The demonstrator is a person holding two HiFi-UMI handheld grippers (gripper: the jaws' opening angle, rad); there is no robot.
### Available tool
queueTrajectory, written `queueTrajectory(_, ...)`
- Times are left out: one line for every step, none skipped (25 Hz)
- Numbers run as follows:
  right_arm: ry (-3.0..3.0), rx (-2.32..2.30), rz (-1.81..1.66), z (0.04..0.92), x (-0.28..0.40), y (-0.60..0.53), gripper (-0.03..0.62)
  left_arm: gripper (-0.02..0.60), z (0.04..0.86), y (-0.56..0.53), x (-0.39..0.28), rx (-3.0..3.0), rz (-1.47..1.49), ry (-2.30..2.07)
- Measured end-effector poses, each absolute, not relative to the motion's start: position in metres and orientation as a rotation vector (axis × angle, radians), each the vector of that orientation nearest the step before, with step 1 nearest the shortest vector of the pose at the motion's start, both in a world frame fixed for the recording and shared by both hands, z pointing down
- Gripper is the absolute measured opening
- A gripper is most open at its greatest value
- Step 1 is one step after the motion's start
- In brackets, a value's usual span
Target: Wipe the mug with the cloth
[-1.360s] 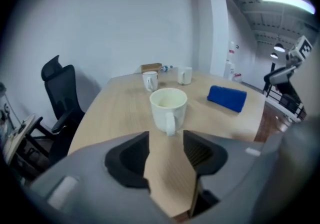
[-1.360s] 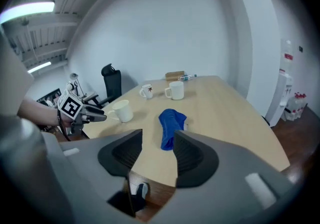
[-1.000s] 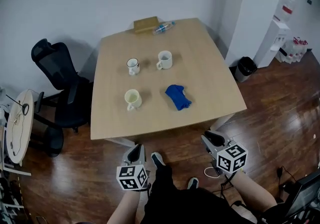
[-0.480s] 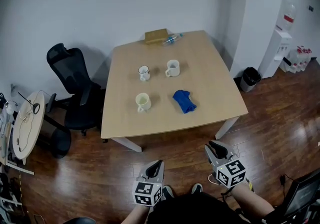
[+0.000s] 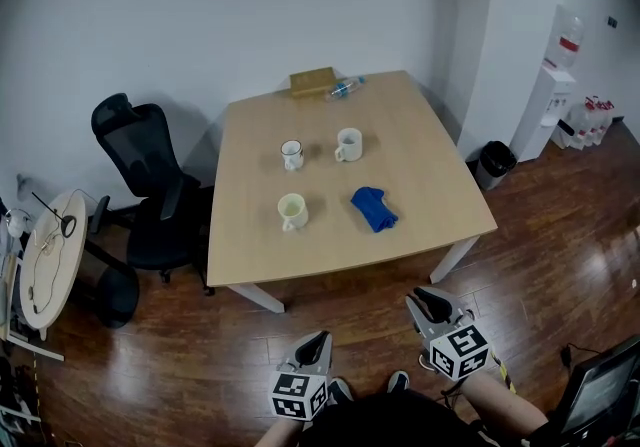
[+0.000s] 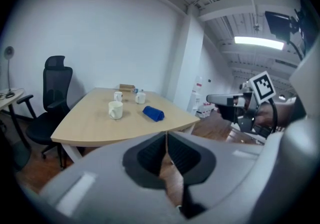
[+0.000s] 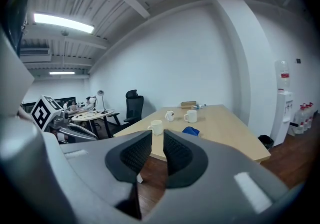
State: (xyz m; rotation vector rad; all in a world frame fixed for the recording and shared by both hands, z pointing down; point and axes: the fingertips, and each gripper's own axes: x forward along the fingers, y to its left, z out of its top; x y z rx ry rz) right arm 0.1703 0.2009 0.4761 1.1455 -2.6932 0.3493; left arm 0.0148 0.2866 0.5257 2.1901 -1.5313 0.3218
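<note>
The blue cloth (image 5: 374, 208) lies bunched on the worktop (image 5: 440, 185). Just left of the cloth stands a cream mug (image 5: 292, 211). Beyond the cloth stand a white mug (image 5: 348, 144) and a dark-rimmed mug (image 5: 291, 153), and farther beyond it a cardboard box (image 5: 312, 82) and a plastic bottle (image 5: 345, 87). A black office chair (image 5: 140, 185) sits well left of the cloth, a black bin (image 5: 493, 163) well right. The left gripper (image 5: 314, 339) and right gripper (image 5: 430, 298) hang well short of the cloth over the wood floor (image 5: 200, 355), with the worktop's near edge between. Both pairs of jaws are together and empty.

A black office chair (image 5: 135, 140) stands just beside the wooden table (image 5: 430, 175).
</note>
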Motion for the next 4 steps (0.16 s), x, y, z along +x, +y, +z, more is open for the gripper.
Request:
queueTrajectory(-2.691,1.149,0.348,0.4755,0.1691,0.2026,0.075,0.012,0.5247,0.2873,0.0133,2.195,0.319,-1.529)
queueTrajectory(-2.688,1.152,0.346,0.4753,0.1679,0.2044,0.075,0.012,0.5239,0.2883,0.0118,2.199,0.317,-1.527)
queueTrajectory(-2.685,1.155,0.344,0.4752,0.1667,0.2061,0.075,0.012,0.5231,0.2893,0.0102,2.203,0.316,-1.526)
queueTrajectory(-2.682,1.157,0.342,0.4753,0.1655,0.2079,0.075,0.012,0.5224,0.2903,0.0087,2.207,0.315,-1.526)
